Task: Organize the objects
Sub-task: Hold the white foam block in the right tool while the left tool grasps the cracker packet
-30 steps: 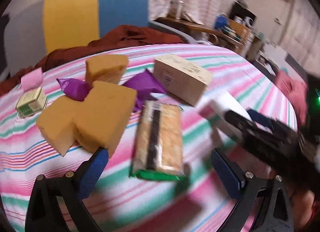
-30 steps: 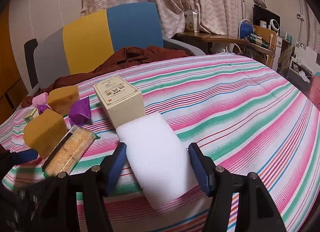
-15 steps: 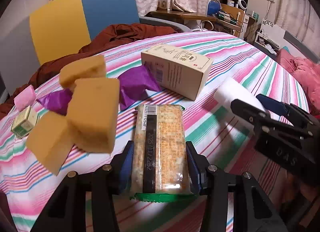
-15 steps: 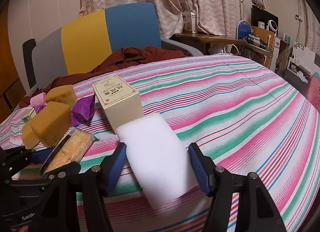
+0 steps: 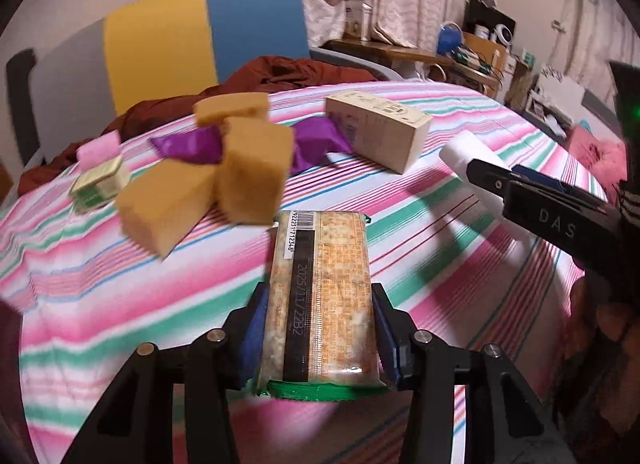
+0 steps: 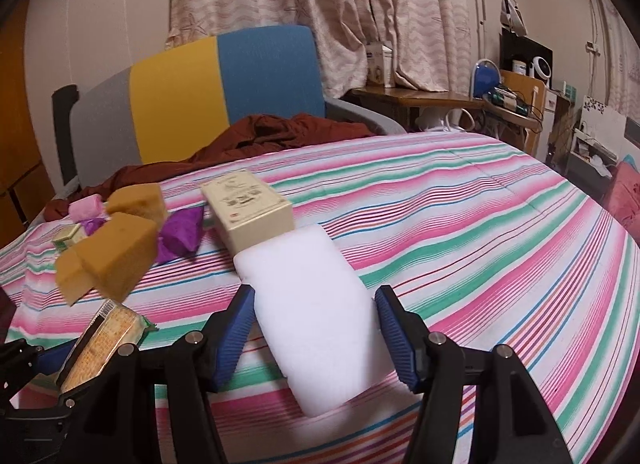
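Left hand-held gripper [image 5: 318,338]: jaws closing on cracker packet [image 5: 320,300], pads pressing its long sides near close end. Packet's long axis runs straight ahead between fingers, barcode end far. Likely light, crinkly film, brittle inside; squeeze gently. Right hand-held gripper [image 6: 314,328]: jaws closing, half wide, white foam block [image 6: 306,304] between them on striped surface [image 6: 480,232], contact unclear. Block's long axis points ahead, slightly left. Probably soft, featherlight; grip mid-sides.
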Demonstrator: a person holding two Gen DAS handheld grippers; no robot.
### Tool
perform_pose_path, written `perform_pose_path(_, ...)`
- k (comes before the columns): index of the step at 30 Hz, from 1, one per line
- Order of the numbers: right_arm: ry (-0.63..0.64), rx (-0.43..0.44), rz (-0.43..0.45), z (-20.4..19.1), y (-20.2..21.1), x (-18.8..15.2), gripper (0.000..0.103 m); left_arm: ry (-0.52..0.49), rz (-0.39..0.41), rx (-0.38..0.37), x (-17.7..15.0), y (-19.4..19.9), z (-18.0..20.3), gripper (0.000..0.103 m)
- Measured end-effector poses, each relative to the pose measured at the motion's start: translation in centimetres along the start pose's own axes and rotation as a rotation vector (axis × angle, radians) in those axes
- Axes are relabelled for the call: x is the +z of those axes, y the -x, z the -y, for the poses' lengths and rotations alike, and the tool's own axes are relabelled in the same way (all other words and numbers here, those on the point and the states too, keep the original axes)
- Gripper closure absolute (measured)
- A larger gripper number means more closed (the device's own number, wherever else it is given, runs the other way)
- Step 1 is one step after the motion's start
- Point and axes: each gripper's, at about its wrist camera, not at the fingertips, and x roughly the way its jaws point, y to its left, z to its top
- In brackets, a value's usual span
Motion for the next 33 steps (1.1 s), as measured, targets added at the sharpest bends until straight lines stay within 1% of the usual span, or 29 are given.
perform_pose_path(3, -0.001, 0.032, 0.000, -0.9, 0.8, -0.5, 0.041, 0.041, 0.018, 0.000, -1.0, 0.8, -0.8, 0.054)
perform_pose_path(7, -0.008, 0.050, -0.008, -2.0, 1.9, -1.3, 0.041, 0.071, 0.043, -0.005, -2.5, 2.3, -1.7, 0.054)
perform_pose_path(11, -0.026, 0.102, -0.018, -3.7, 3.5, -2.6, 0.041, 0.107, 0.063, -0.013, -3.8, 3.6, -2.7, 0.054)
perform_pose_path(15, -0.032, 0.152, -0.053, -6.0, 4.3, -4.1, 0.041, 0.098, 0.086, 0.004, -5.5, 5.6, -3.0, 0.054)
perform_pose_path(20, -0.088, 0.196, -0.083, -7.4, 5.3, -5.1, 0.041, 0.125, 0.102, -0.011, -7.3, 8.4, -3.9, 0.054)
perform_pose_path(26, -0.112, 0.253, -0.118, -9.0, 6.7, -6.2, 0.041, 0.213, 0.126, -0.037, -8.4, 12.3, -6.3, 0.054)
perform_pose_path(29, -0.098, 0.287, -0.133, -10.4, 7.4, -6.6, 0.041, 0.238, 0.155, -0.020, -8.6, 14.6, -7.8, 0.054)
perform_pose_path(33, -0.055, 0.359, -0.130, -13.1, 8.9, -6.5, 0.041, 0.281, 0.188, 0.007, -9.0, 17.4, -10.5, 0.054)
